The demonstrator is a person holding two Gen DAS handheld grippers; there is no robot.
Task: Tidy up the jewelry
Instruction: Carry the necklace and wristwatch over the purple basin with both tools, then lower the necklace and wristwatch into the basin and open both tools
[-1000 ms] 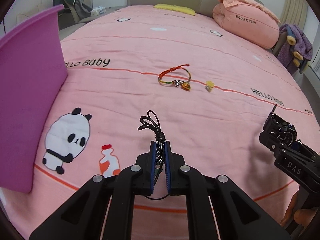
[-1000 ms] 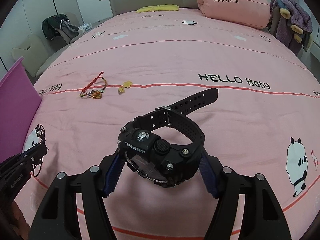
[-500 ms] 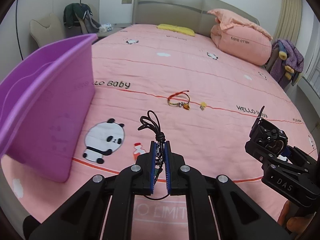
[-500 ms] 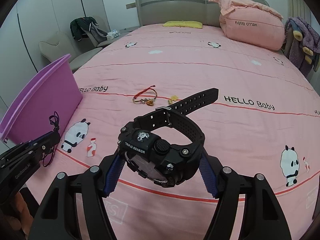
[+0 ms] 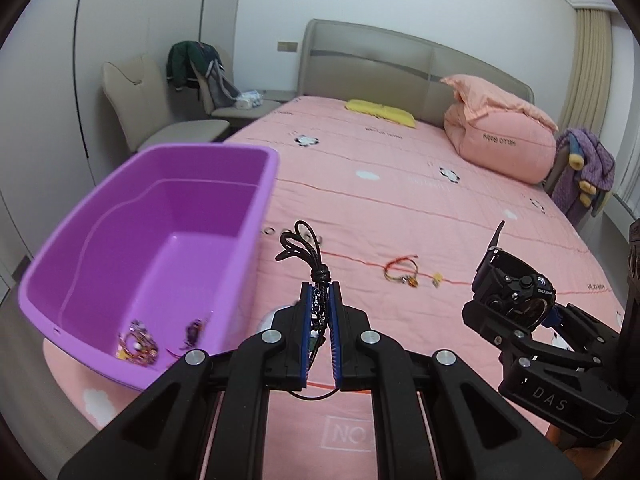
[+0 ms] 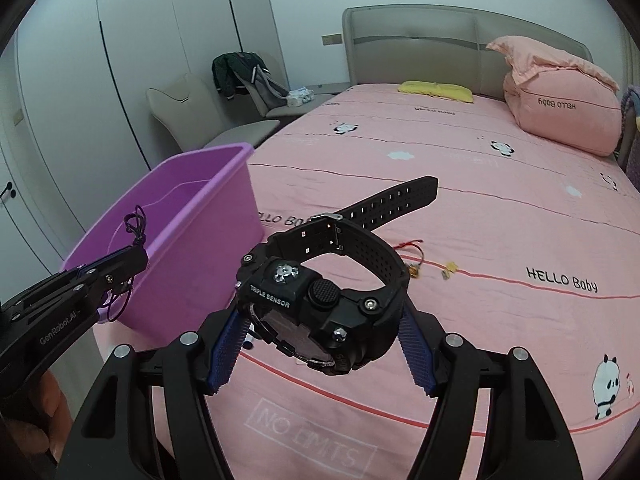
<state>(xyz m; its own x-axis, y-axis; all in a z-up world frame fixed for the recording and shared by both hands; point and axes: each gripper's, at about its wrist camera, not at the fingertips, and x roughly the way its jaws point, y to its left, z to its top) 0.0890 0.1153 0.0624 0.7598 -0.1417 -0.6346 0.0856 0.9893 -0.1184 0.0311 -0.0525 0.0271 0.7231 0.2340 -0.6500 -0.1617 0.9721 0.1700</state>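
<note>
On the pink bed [image 5: 400,208] sits a purple bin [image 5: 168,216] for collecting jewelry; right gripper [image 6: 320,344] clamps a black watch [image 6: 324,292], left gripper [image 5: 320,312] pinches a black cord necklace [image 5: 308,252], both raised for dropping in.

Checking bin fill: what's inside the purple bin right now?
In the purple bin, two small jewelry clusters lie at the near end: a gold-and-pink tangle and a darker piece. The rest of the visible floor is bare; the near wall hides the closest strip.
</note>
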